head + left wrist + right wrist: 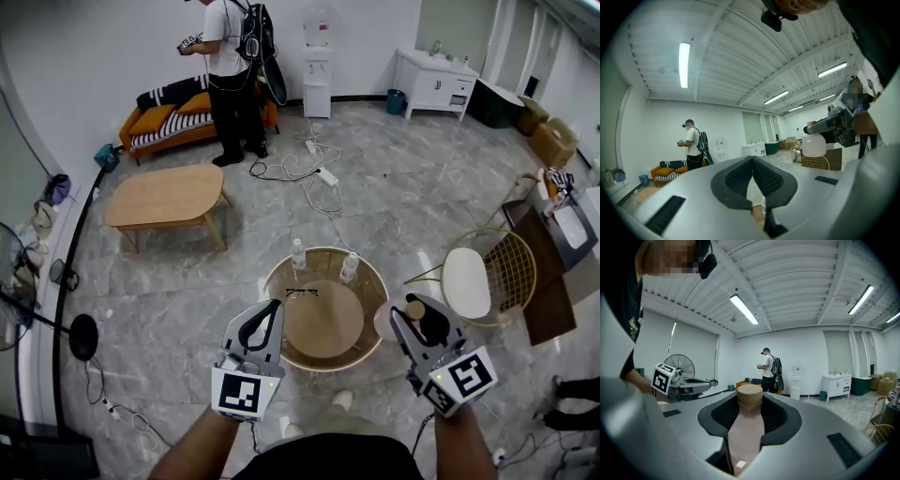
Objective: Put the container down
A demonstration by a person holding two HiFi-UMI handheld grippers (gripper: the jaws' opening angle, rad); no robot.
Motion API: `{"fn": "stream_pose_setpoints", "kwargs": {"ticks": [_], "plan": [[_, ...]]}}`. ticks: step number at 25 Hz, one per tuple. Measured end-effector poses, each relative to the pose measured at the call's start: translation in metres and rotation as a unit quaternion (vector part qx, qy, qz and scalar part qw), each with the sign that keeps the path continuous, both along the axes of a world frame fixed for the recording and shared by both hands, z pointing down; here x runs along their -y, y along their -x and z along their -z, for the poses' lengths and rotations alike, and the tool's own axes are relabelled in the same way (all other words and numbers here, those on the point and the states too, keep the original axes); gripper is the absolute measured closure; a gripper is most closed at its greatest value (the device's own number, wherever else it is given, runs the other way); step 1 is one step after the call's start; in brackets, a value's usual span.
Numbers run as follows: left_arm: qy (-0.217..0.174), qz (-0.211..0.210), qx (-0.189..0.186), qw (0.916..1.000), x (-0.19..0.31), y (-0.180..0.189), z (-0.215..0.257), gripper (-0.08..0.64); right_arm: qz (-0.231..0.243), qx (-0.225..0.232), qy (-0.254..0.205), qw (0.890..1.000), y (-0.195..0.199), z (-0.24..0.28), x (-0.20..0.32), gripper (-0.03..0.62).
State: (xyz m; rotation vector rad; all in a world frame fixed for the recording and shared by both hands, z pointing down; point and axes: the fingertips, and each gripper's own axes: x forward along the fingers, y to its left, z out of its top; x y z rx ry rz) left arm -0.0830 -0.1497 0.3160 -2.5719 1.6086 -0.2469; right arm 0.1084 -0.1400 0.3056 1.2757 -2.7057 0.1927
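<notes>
My right gripper (419,322) is shut on the container (413,310), a pale pinkish bottle with a tan wooden cap. In the right gripper view the bottle (747,430) stands upright between the dark pads (780,416), its neck clamped. It hangs in the air over the right edge of the round glass table (277,274). The left gripper view shows the bottle (814,145) hanging under the right gripper. My left gripper (271,310) hovers over the table's left side, its fingertips (752,160) together with nothing between them.
Two clear water bottles (298,255) (349,267) and a pair of glasses (302,292) lie on the table's far side. A wire chair with a white seat (466,281) stands to the right. Farther off are a wooden coffee table (169,195), floor cables (314,173) and a person (230,75).
</notes>
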Motion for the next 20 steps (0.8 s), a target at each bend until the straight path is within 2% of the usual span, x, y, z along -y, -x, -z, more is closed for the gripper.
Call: {"fn": "stream_pose_setpoints", "kwargs": {"ticks": [7,14,20], "plan": [[-0.001,0.002,0.011,0.9999,0.024,-0.023,-0.001,0.545,0.017,0.0,0.003,1.0,-0.018,-0.005,0.023,0.445],[-0.001,0.024,0.02,0.9995,0.04,-0.043,0.004,0.545,0.041,0.0,0.007,0.999,-0.039,-0.009,0.048,0.445],[-0.003,0.04,0.026,0.9989,0.04,-0.047,0.005,0.545,0.071,-0.003,0.012,0.997,-0.032,-0.022,0.061,0.445]]}}
